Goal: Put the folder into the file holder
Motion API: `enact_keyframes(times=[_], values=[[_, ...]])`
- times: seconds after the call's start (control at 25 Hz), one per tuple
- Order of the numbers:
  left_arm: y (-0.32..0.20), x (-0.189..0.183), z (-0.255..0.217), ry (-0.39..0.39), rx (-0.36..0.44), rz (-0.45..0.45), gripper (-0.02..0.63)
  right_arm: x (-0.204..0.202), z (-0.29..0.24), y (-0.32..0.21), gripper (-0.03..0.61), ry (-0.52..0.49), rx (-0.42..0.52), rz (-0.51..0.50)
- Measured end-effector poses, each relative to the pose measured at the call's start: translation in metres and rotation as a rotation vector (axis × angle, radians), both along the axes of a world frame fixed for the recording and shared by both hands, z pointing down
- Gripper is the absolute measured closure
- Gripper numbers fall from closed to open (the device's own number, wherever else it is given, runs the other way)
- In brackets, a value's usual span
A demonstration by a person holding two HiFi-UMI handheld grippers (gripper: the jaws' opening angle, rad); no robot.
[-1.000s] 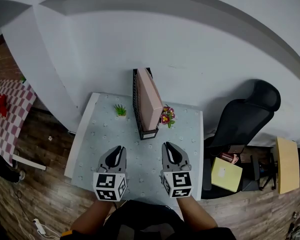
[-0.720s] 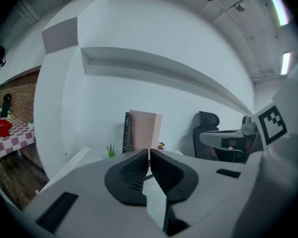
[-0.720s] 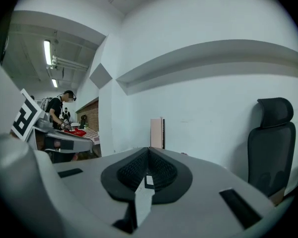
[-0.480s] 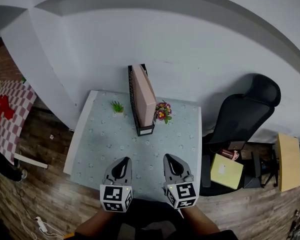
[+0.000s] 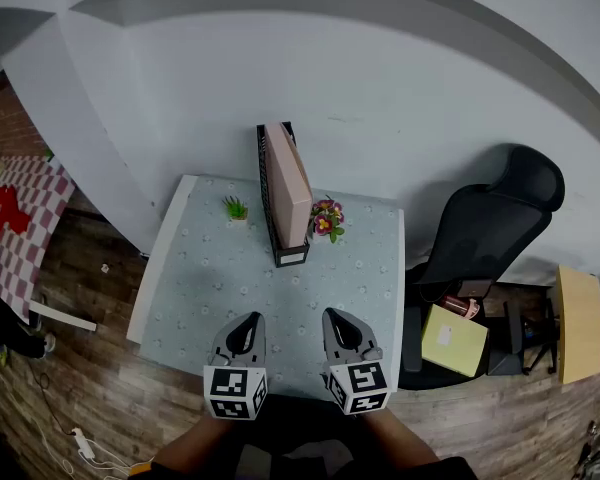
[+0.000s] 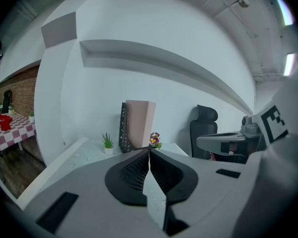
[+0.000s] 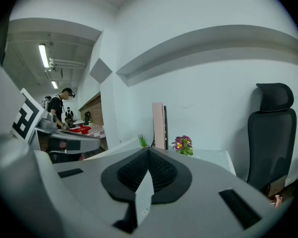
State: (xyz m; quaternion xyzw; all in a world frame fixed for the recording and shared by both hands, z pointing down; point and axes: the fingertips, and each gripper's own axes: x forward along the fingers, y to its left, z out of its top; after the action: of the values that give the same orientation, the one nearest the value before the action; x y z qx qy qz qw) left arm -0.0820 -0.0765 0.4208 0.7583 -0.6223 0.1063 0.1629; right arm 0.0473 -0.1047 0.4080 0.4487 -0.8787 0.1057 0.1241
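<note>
The left gripper (image 5: pixel 248 320) and right gripper (image 5: pixel 335 320) sit lower in the frame than a second ago, farther from the file holder (image 5: pixel 264 190). Their fingers have gone from a little open to shut tight, and they hold nothing. The pink folder (image 5: pixel 288 183) stands inside the black holder at the table's (image 5: pixel 210 278) far edge, by the wall. Bare table lies between. A chair (image 5: pixel 485 228) stands at the right.

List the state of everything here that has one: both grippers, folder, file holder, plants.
left gripper: shut, empty, over the near end of the table
right gripper: shut, empty, beside the left one
folder: upright, inside the file holder
file holder: standing at the table's far end, holding the folder
green plant: upright, left of the holder
flower pot: upright, right of the holder
</note>
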Motion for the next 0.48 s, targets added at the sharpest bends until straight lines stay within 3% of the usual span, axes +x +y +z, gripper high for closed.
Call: enact_keyframes(times=[0.48], values=[[-0.0024, -0.0033, 0.0013, -0.002, 0.000, 0.004, 0.597, -0.0036, -0.0020, -0.0047, 0.565, -0.006, 0.003, 0.012]])
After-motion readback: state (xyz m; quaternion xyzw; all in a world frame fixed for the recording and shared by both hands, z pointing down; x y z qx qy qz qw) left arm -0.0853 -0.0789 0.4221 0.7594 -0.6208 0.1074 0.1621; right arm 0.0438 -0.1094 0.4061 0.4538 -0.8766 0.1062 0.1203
